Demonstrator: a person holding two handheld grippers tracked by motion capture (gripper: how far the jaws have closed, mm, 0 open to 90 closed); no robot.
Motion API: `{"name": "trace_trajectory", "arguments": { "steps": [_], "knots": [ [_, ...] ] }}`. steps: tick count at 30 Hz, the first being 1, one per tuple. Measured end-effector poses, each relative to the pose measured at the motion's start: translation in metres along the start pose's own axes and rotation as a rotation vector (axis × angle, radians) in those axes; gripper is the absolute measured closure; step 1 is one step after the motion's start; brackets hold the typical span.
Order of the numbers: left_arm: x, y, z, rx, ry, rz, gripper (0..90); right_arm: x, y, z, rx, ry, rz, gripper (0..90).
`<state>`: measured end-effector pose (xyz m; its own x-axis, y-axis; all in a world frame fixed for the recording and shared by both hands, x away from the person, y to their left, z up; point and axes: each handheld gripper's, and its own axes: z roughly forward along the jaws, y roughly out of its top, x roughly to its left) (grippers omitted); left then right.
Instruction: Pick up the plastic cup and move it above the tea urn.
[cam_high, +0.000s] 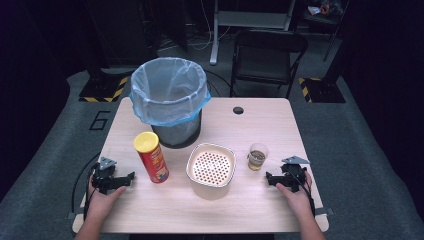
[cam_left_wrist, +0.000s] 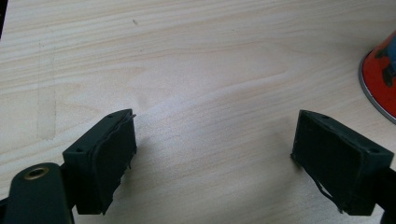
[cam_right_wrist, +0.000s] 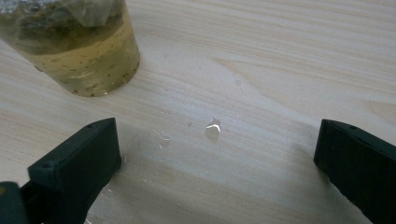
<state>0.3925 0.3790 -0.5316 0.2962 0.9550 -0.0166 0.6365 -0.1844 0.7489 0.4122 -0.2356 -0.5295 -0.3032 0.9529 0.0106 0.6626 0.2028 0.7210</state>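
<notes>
Pale wood: the table (cam_high: 250, 205) carries everything here, its grain plain in both gripper views
Left gripper: left gripper (cam_high: 131, 176) rests low on the table near the front left corner, held in the person's left hand (cam_high: 102, 200); its jaws stand wide apart with bare wood between them
Right gripper: right gripper (cam_high: 268, 178) sits near the front right edge in the person's right hand (cam_high: 295, 197); its jaws are spread wide, nothing between them but table
Cup: a clear plastic cup (cam_high: 257, 156) of yellowish liquid stands upright just beyond the right gripper, apart from it; in the right gripper view the cup (cam_right_wrist: 74, 46) shows dark specks in the liquid and something pale, like a tea bag, floating inside
Drops: a few small drops of water (cam_right_wrist: 212, 129) lie on the wood between the right gripper's jaws
Chip can: a red chip can (cam_high: 151, 157) with a yellow lid stands upright, near the left gripper and apart from it; its red base (cam_left_wrist: 383, 79) edges into the left gripper view
Bowl: a cream bowl (cam_high: 194, 177) with a perforated strainer insert (cam_high: 211, 167) sits mid-table between the can and the cup
Bin: a dark bin (cam_high: 170, 132) lined with a pale blue bag (cam_high: 150, 112) stands at the back left of the table, just behind the can
Behind the table: a black folding chair (cam_high: 267, 57) on the grey floor
</notes>
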Motion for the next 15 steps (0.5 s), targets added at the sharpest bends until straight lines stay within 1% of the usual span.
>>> {"name": "trace_trajectory", "arguments": {
  "steps": [13, 14, 15],
  "knots": [
    [-0.0004, 0.0, 0.0003, -0.004, 0.003, -0.004, 13.0, 0.0002, 0.0001, 0.0001, 0.0, -0.001, 0.0, 0.0],
    [-0.0005, -0.0001, 0.0002, -0.004, 0.004, -0.003, 13.0, 0.0002, 0.0, 0.0, 0.0, 0.0, 0.0, 0.7],
    [-0.0003, 0.0, 0.0001, -0.003, 0.007, 0.001, 13.1, 0.0004, -0.0003, -0.0005, -0.004, -0.001, -0.001, 3.6]
  ]
}}
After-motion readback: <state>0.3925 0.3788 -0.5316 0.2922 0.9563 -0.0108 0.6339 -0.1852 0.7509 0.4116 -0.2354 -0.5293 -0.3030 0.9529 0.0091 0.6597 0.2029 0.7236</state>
